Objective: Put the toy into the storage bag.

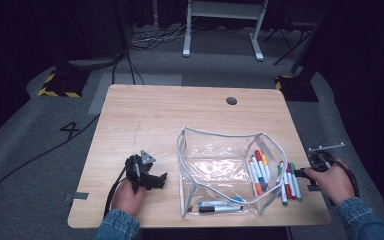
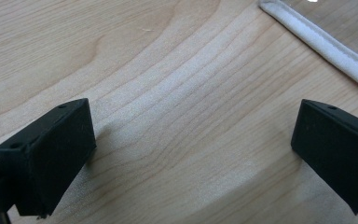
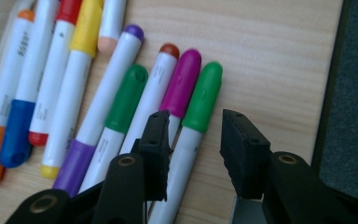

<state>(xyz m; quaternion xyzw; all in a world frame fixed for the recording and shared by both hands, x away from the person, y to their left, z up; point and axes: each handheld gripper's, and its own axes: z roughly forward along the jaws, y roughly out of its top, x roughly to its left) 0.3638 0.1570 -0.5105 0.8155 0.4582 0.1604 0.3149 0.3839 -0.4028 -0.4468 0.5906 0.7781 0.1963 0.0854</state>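
- The green-capped marker (image 3: pixel 200 105) lies at the right end of a loose row of markers (image 1: pixel 289 181), in the lower right of the high view, just outside the clear pouch (image 1: pixel 220 170). In the right gripper view it runs up from between the jaws toward the centre of the frame.
- It looks light, stiff and smooth-barrelled, so likely a little slippery and apt to roll. The white barrel below the cap seems the best place to take hold.
- The magenta-capped marker (image 3: pixel 182 84) lies touching it on the left, so the inner jaw has little room.
- The right gripper (image 3: pixel 193 149) is half spread, straddling the barrel; the pads are not pressing on it.
- The left gripper (image 2: pixel 191 154) is spread wide over bare wood, with nothing between the jaws, near the pouch's white edging (image 2: pixel 321 44).
- The surface (image 1: pixel 145 115) is pale, flat wood with a cable hole at upper centre.
- Around it are grey carpet, dark surroundings and floor cables.
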